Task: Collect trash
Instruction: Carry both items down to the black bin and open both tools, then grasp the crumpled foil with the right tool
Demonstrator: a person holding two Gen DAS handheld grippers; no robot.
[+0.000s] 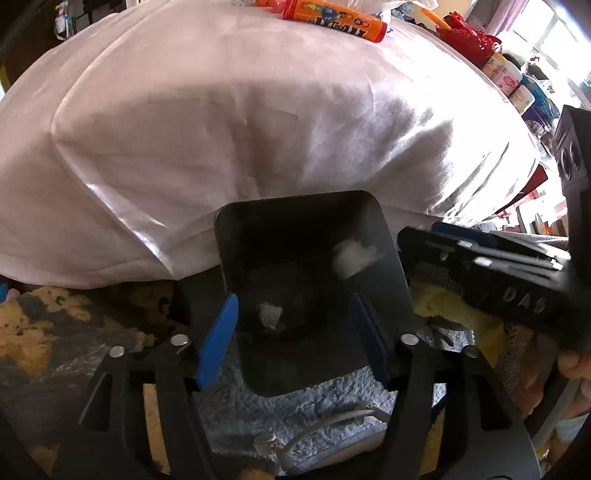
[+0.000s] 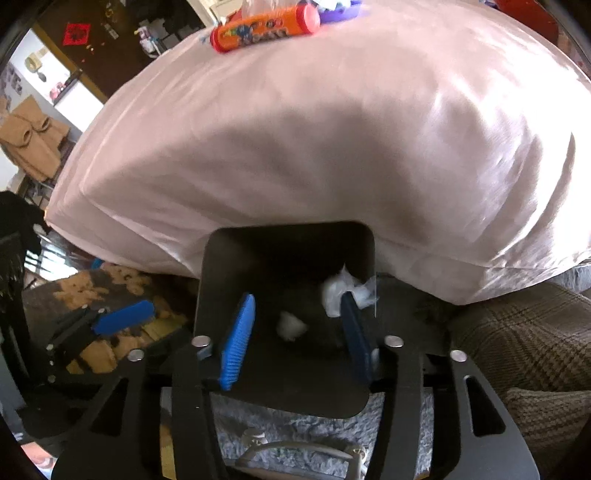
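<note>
**Both grippers open over the bin**

The left gripper [image 1: 295, 336] stood with its blue-padded jaws apart above the mouth of the dark square plastic trash bin [image 1: 391, 266], and nothing was pinched between them. Below it, one small white crumpled wad of paper [image 1: 270, 314] lay on the bin's dark floor. A second, blurred white scrap of tissue [image 1: 352, 256] showed against the bin's right inner wall; whether it was resting there or in mid-air could not be told.

The right gripper [image 2: 295, 332] was likewise spread wide over the same bin [image 2: 214, 280], holding nothing. In its view a crinkled white scrap [image 2: 336, 291] sat just at the tip of its darker right-hand pad, possibly touching it, and the small wad [image 2: 291, 325] lay lower, between the pads.

The bin stood on a pale grey shaggy rug [image 1: 325, 398], its far rim against a big white satin pillow [image 1: 240, 122]. On top of the pillow lay an orange candy tube with red caps [image 1: 332, 18]. A white cable [image 1: 317, 424] crossed the rug near the left gripper's frame.
</note>
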